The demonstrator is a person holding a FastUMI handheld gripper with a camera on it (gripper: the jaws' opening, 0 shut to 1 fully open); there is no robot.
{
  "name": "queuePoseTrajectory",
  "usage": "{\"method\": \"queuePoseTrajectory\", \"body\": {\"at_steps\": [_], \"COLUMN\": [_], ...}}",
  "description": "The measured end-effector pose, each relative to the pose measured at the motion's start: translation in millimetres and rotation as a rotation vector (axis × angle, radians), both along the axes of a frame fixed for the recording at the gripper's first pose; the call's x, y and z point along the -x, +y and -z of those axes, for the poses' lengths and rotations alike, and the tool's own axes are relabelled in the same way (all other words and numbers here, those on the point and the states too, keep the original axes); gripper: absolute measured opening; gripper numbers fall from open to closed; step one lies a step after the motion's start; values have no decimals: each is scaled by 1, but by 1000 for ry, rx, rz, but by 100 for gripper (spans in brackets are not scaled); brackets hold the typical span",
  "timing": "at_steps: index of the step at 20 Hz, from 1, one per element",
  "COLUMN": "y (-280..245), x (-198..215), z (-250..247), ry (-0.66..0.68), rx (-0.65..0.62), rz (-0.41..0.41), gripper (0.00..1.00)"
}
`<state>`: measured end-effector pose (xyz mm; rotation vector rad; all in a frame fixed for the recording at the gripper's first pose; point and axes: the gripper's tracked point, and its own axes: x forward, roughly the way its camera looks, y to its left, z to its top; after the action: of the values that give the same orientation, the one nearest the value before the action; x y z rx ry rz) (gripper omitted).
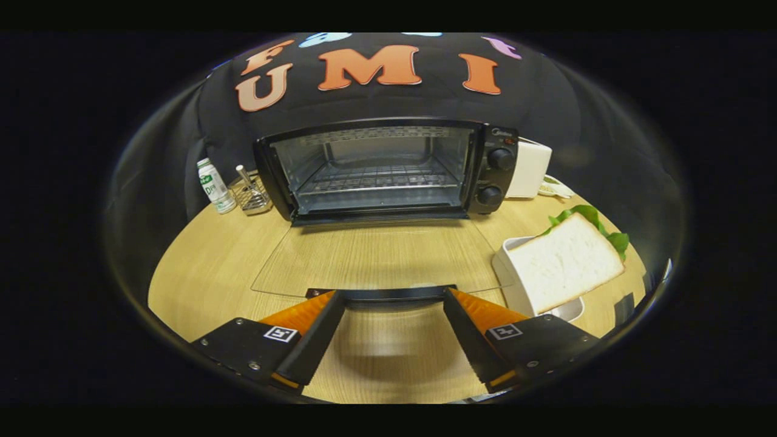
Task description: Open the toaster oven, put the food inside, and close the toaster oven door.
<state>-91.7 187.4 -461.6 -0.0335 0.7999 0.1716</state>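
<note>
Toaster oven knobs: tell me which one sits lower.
The knob nearest the table sits lower, directly beneath the other knob. The gripper is open.

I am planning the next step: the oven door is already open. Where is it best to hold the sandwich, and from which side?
Probably grip the sandwich across its thickness at the lower edge overhanging the white dish, coming from the open gripper's side. It lies tilted, flat face up, lettuce at the far edge, so the near edge looks freest.

A black toaster oven (388, 170) with silver rack is seen on the pale wood-grain table (212, 261), white bread (561, 261) edged with green lettuce (592, 218) at right, and orange-and-black tongs (388, 297) near.
</note>
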Motion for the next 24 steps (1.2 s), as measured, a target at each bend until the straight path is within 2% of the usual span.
{"method": "queuePoseTrajectory", "body": {"at_steps": [6, 10, 16, 19, 24], "y": [-57, -97, -159, -191, -205], "x": [1, 6, -24, -46, -60], "z": [-34, -52, -88, -84, -47], "ry": [17, 60, 93, 146, 306], "rx": [22, 61, 85, 95, -17], "rz": [-10, -71, -140, -161, -188], "gripper": [98, 98, 98, 98, 98]}}
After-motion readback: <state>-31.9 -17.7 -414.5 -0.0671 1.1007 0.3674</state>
